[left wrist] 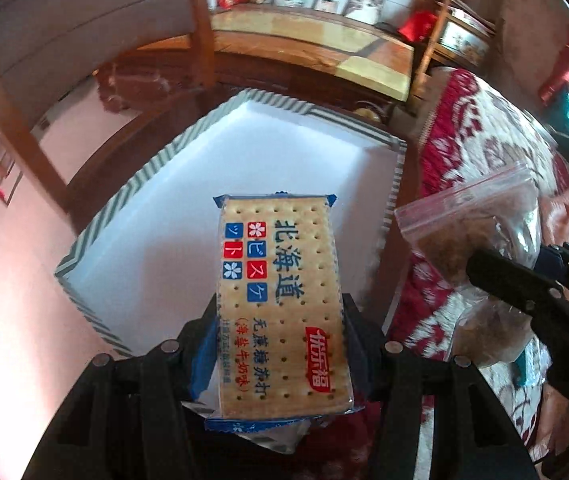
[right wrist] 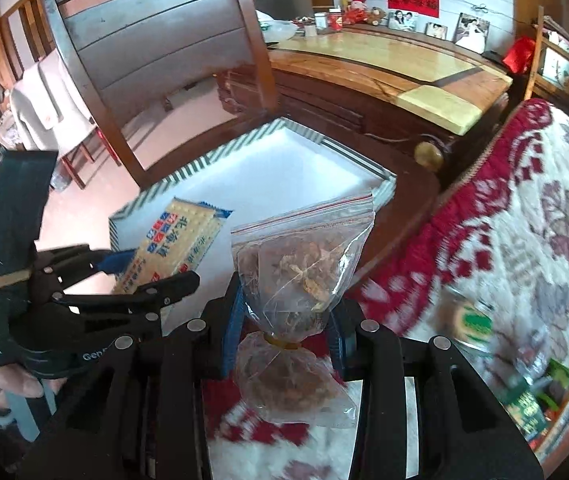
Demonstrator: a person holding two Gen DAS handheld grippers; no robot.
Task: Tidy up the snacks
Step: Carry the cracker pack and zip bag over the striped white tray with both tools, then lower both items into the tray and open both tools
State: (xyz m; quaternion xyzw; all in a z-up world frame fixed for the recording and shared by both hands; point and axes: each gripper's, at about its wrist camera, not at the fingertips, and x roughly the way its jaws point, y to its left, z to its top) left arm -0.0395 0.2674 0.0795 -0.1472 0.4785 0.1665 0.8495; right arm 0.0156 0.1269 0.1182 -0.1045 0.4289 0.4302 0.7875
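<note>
My left gripper (left wrist: 280,312) is shut on a cracker packet (left wrist: 280,292) with blue ends and Chinese print, held above the near part of a white box (left wrist: 284,152) with a striped green rim. My right gripper (right wrist: 284,312) is shut on a clear zip bag of brown dried snacks (right wrist: 304,268), held near the box's right edge (right wrist: 384,188). The bag also shows in the left wrist view (left wrist: 472,232) with the right gripper (left wrist: 484,276) at the right. The left gripper (right wrist: 156,276) and cracker packet (right wrist: 172,244) show at the left in the right wrist view.
The box rests on a dark wooden table (right wrist: 404,216). A red and white patterned cloth (right wrist: 524,200) lies to the right, with green snack packets (right wrist: 528,408) on it. A wooden chair (right wrist: 156,60) stands behind the box. A long cabinet (right wrist: 384,64) lies beyond.
</note>
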